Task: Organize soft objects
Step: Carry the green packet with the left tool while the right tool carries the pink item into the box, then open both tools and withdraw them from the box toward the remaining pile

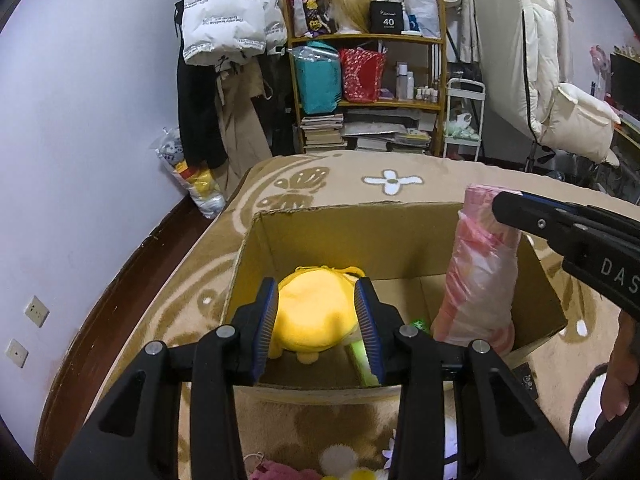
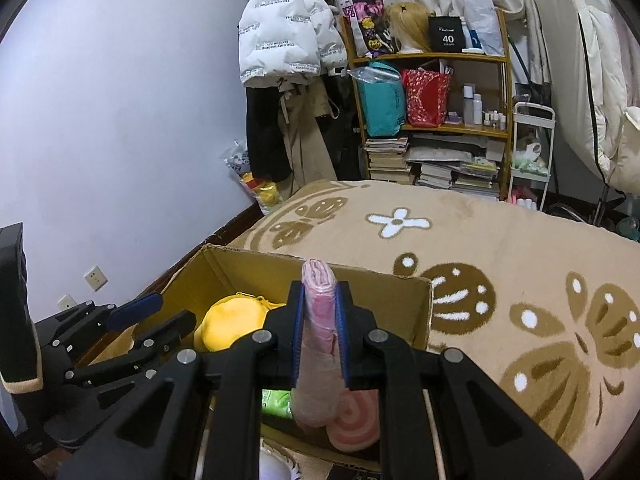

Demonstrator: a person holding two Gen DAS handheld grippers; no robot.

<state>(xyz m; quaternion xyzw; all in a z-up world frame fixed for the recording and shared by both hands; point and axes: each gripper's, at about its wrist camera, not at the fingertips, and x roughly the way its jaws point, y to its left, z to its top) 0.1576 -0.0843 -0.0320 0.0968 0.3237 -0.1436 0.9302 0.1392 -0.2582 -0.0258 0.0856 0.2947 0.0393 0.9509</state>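
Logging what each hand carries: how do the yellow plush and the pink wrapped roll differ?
The yellow plush is round and squat; the pink wrapped roll is long and stands upright, poking above the cardboard box rim. The plush is bare fabric; the roll sits in clear plastic. The left tongs hold the plush, the right tongs the roll. Both are soft and over the box.
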